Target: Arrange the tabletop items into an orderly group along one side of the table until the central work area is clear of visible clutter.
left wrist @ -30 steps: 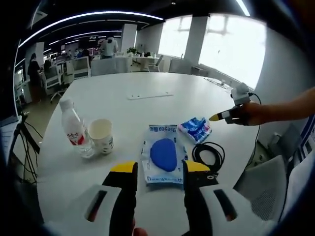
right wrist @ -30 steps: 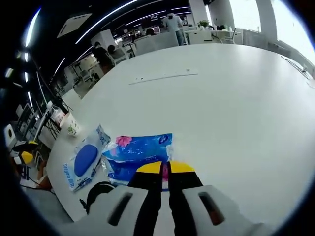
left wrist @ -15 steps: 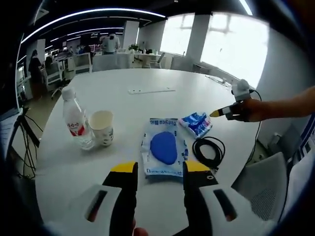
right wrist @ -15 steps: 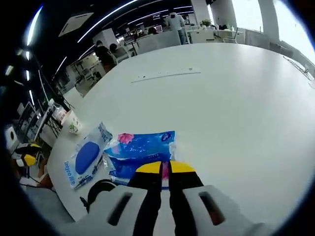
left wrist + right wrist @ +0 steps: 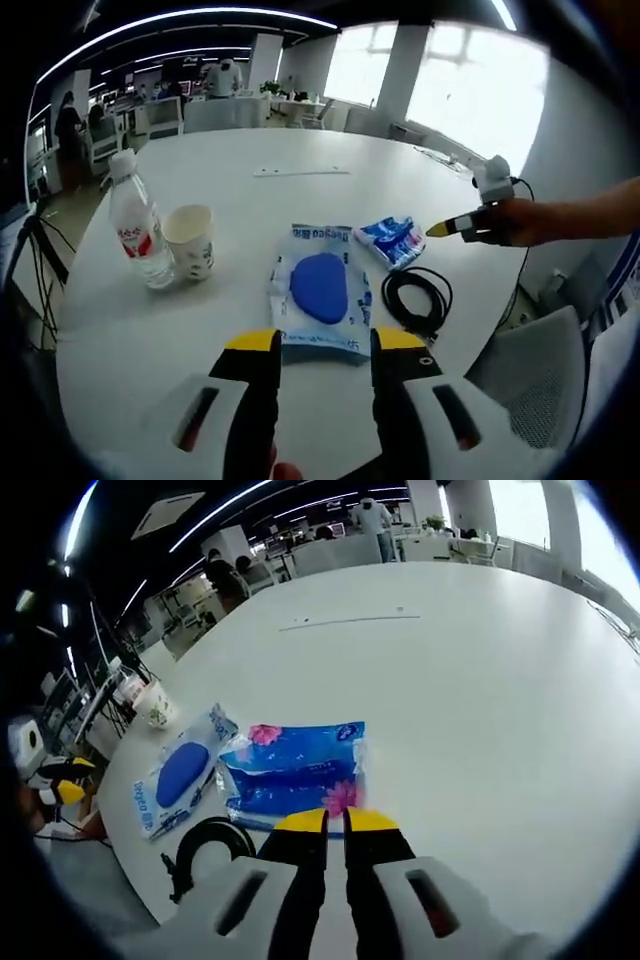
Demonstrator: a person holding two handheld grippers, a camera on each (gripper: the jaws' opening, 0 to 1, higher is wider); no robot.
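Note:
On the white round table [image 5: 300, 140] lie a clear pack with a blue mouse [image 5: 320, 290], a blue tissue pack [image 5: 393, 240] and a coiled black cable [image 5: 415, 298]. A water bottle [image 5: 130, 235] and a paper cup [image 5: 190, 240] stand to the left. My left gripper [image 5: 325, 345] is open over the near table edge, just short of the mouse pack. A hand holds my right gripper [image 5: 440, 232] beside the tissue pack. Its jaws [image 5: 335, 822] are shut, tips at the near edge of the tissue pack [image 5: 295, 765]. The mouse pack [image 5: 180, 772], cable [image 5: 205, 845] and left gripper [image 5: 68, 778] lie left of it.
A thin white strip [image 5: 300, 172] lies farther out on the table, with bare table around it. A grey chair [image 5: 530, 385] stands by the table's right edge. Office desks, chairs and people fill the background beyond the table.
Both views have shifted slightly with the hands. The tissue pack now lies fully beyond the right gripper's tips instead of partly under them. The items have not moved on the table.

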